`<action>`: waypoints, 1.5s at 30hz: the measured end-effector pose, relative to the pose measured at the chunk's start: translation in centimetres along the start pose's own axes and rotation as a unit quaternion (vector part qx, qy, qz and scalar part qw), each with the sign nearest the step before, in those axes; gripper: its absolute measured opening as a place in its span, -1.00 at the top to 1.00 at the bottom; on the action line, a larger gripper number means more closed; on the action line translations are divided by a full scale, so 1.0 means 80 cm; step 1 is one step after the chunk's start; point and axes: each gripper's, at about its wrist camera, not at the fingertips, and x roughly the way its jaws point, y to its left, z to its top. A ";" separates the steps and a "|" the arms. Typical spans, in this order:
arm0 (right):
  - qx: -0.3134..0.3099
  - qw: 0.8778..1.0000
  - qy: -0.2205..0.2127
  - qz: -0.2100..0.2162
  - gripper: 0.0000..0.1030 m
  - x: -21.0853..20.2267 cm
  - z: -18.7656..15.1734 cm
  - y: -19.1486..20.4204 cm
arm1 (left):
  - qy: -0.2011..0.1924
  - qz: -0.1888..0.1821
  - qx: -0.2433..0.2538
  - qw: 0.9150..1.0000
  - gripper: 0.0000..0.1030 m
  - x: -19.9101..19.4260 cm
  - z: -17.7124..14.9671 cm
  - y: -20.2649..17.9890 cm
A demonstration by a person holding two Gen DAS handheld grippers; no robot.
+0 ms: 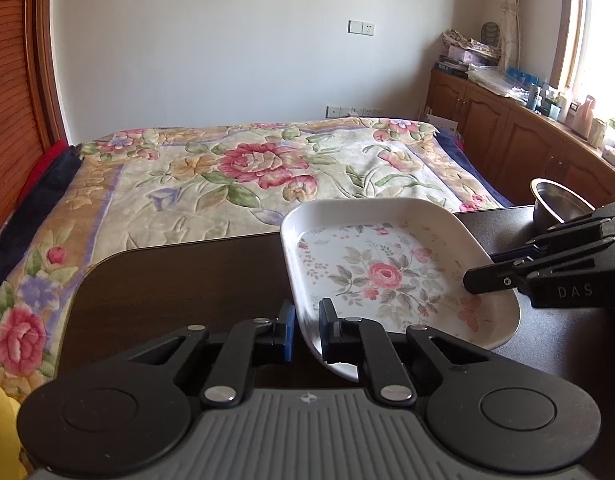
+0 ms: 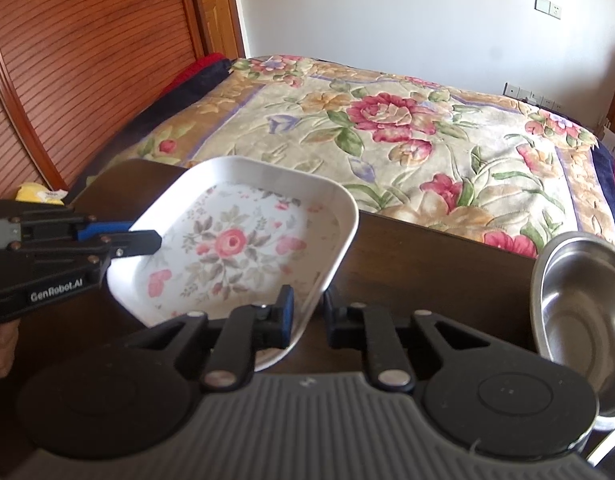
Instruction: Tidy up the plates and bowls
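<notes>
A white square plate [image 1: 387,272] with a pink rose print hangs tilted just above the dark table [image 1: 167,280]. My left gripper [image 1: 307,330] is shut on its near left rim. My right gripper [image 1: 483,268] comes in from the right and is shut on the opposite rim. In the right wrist view the same plate [image 2: 235,240] has its rim between the right gripper's [image 2: 309,314] pads, and the left gripper [image 2: 143,236] clamps the far left edge. A steel bowl [image 2: 579,300] stands empty on the table at the right, also in the left wrist view as the bowl [image 1: 555,204].
A bed with a floral blanket [image 1: 227,176] runs right behind the table's far edge. Wooden cabinets [image 1: 507,132] with clutter on top line the right wall. A slatted wooden door [image 2: 87,60] is at the left, and a yellow object [image 2: 35,194] lies by the table's left end.
</notes>
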 end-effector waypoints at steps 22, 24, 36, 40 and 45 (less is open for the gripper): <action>0.006 0.998 -0.049 0.030 0.69 -0.073 -0.031 0.001 | -0.019 0.003 0.016 1.000 0.74 -0.083 -0.020 -0.030; 0.005 0.998 -0.054 0.031 0.69 -0.083 -0.035 0.001 | -0.023 0.003 0.018 1.000 0.74 -0.092 -0.022 -0.035; 0.002 0.995 -0.092 0.035 0.69 -0.145 -0.061 -0.006 | -0.056 0.000 0.022 0.998 0.73 -0.153 -0.038 -0.077; 0.002 0.994 -0.100 0.036 0.69 -0.161 -0.073 -0.010 | -0.064 -0.003 0.024 0.998 0.73 -0.171 -0.044 -0.090; 0.001 0.994 -0.103 0.039 0.69 -0.174 -0.088 -0.011 | -0.071 -0.003 0.028 0.997 0.73 -0.190 -0.052 -0.103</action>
